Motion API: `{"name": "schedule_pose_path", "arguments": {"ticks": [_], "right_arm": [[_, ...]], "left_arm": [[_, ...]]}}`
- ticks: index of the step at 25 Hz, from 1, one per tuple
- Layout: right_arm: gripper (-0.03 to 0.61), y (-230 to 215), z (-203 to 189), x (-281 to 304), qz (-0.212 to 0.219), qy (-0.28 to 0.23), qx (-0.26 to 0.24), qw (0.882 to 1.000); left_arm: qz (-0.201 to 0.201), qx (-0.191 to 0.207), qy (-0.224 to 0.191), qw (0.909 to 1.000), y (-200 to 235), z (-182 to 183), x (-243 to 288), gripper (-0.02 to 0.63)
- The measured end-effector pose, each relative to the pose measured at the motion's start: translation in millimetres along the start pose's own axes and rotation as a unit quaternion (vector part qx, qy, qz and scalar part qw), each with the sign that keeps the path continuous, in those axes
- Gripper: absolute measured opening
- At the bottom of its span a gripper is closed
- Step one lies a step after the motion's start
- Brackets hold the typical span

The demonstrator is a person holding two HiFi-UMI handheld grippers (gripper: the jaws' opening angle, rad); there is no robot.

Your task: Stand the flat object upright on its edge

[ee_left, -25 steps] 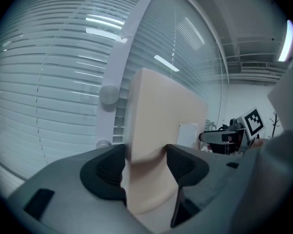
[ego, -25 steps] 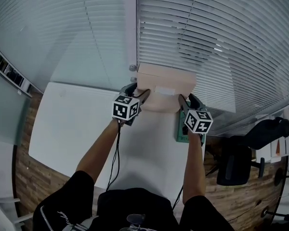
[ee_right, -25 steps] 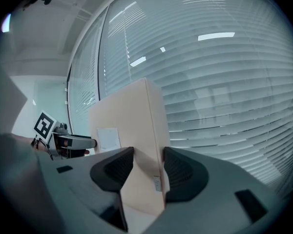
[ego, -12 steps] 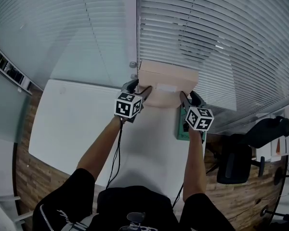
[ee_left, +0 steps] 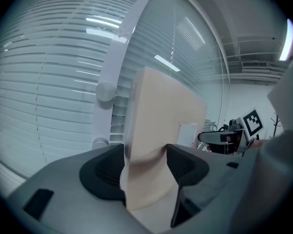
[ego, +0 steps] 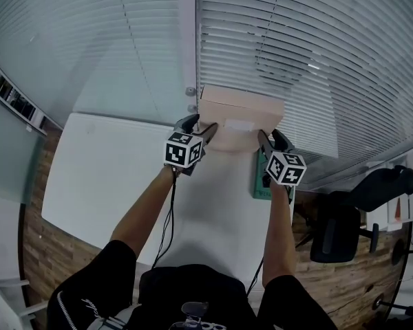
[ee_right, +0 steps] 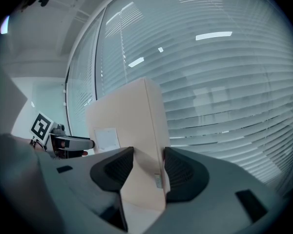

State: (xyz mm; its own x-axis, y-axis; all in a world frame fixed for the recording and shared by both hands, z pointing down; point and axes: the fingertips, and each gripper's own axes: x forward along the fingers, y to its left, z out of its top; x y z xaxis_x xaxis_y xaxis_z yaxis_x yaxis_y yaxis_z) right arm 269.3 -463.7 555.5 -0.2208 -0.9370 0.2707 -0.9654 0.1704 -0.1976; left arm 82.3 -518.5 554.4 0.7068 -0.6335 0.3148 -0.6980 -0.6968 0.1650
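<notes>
The flat cardboard box (ego: pixel 239 115) stands upright at the far edge of the white desk (ego: pixel 110 177), at twelve o'clock from the person. It is close against the window blinds (ego: pixel 303 53). Its broad tan face is turned toward the person, with a small white label (ego: pixel 237 125) near the middle. Whether its bottom edge rests on the desk or hangs just above it I cannot tell.

The left gripper (ego: pixel 201 130) is at the box's nine o'clock. In the left gripper view its jaws pinch the narrow side of the box (ee_left: pixel 158 116), with both dark pads (ee_left: pixel 183 165) pressed against the cardboard. The right gripper (ego: pixel 263 141) is at the box's three o'clock. In the right gripper view its jaws clamp the opposite narrow side (ee_right: pixel 136 121) the same way, one pad on each face.

A green flat thing (ego: pixel 259 184) lies on the desk at about five o'clock from the box, partly under the right gripper. A dark office chair (ego: pixel 344 225) stands on the wooden floor (ego: pixel 41 253) further out, at about four o'clock.
</notes>
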Motion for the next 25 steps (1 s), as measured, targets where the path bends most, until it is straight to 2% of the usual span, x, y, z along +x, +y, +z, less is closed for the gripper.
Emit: {"name": "schedule_pose_path", "arguments": {"ticks": [6,14,21,25], "right_arm": [[0.204,-0.1,-0.1,-5.9,-0.016,0.002,-0.004,1.0],[0.204,12.9,-2.0,-29.6,-0.02,0.003,-0.02,1.0],[0.204,37.2,-12.2,-48.8,-0.008,0.016,-0.038,0.999],[0.193,50.4,-14.8,-61.4,-0.001,0.013,-0.041,0.999]], "left_arm": [[0.014,-0.007,-0.01,0.9998,2.0,4.2,-10.5,0.279],[0.012,-0.005,-0.016,0.9998,-8.9,4.8,-37.4,0.275],[0.004,-0.003,-0.016,0.9999,-30.4,-3.3,-59.6,0.231],[-0.001,-0.004,-0.022,0.9998,-40.8,-2.9,-74.6,0.159]]}}
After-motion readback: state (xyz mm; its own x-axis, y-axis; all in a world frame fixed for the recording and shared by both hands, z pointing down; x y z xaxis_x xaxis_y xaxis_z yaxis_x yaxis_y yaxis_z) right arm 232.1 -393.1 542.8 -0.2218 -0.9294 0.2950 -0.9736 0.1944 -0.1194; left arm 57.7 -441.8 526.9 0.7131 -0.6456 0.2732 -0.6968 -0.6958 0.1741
